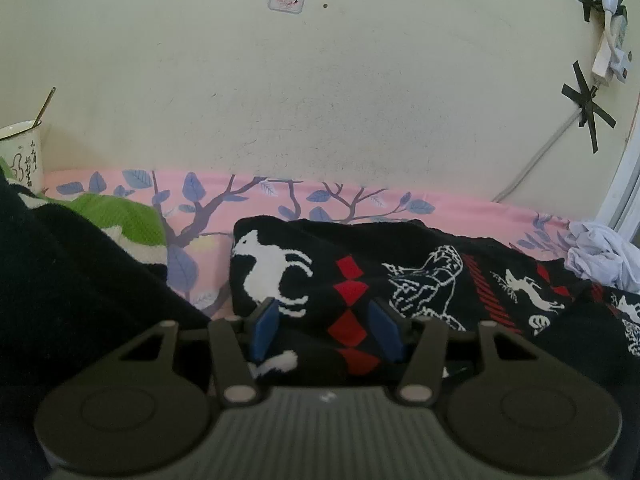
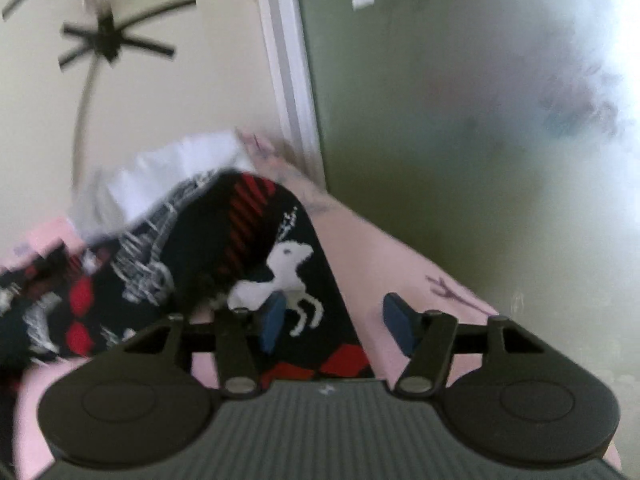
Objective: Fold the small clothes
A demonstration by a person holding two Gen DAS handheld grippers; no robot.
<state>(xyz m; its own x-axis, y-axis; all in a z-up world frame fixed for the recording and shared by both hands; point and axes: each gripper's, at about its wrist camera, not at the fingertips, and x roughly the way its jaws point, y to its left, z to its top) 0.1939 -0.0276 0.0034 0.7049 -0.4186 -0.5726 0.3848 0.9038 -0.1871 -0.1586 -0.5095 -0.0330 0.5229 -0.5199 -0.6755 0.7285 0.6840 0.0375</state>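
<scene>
A black knitted garment (image 1: pixel 400 276) with white animal figures and red diamonds lies spread on a pink leaf-print sheet (image 1: pixel 208 208). My left gripper (image 1: pixel 326 326) is open, its blue pads (image 1: pixel 266 330) standing either side of the garment's near edge, low over the cloth. In the right wrist view the same garment (image 2: pixel 248 248) ends in a rounded corner with a white deer. My right gripper (image 2: pixel 340 320) is open above that corner, its left pad (image 2: pixel 274 320) over the cloth and its right pad over bare sheet (image 2: pixel 384 256). This view is blurred.
A black and green knit (image 1: pixel 116 220) lies at the left with a white mug (image 1: pixel 22 156) behind it. A crumpled white cloth (image 1: pixel 600 256) sits at the right by the wall, also in the right wrist view (image 2: pixel 160 176). A cable and taped sockets (image 1: pixel 608 60) hang on the wall.
</scene>
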